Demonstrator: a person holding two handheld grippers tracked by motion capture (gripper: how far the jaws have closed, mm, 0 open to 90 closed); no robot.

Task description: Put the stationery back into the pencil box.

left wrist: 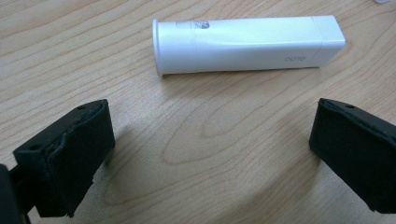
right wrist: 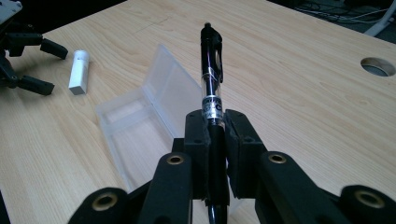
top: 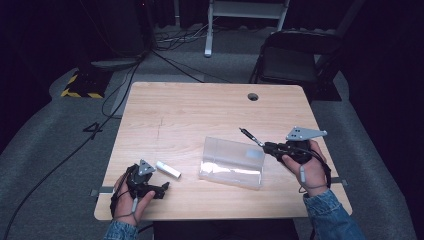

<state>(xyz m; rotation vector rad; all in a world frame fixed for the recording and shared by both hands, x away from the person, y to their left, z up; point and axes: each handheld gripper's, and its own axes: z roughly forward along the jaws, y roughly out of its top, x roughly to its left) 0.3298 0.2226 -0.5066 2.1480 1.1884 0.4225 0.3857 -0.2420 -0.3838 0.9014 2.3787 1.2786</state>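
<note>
A white stick-shaped tube (left wrist: 243,44) lies flat on the wooden table (top: 200,110), just ahead of my left gripper (left wrist: 212,154), whose jaws stand wide open and apart from it. In the high view the tube (top: 168,169) rests at the front left, beside the left gripper (top: 159,185). My right gripper (right wrist: 215,135) is shut on a black pen (right wrist: 211,79) that points up and away from it. In the high view the pen (top: 251,136) sticks out leftward from the right gripper (top: 272,147), above the far right corner of a clear plastic case (top: 232,162) lying open.
The clear case (right wrist: 140,121) lies open just below and left of the pen. A round cable hole (top: 253,96) sits near the table's far edge. Behind the table stand a folding chair (top: 295,55) and cables on the floor.
</note>
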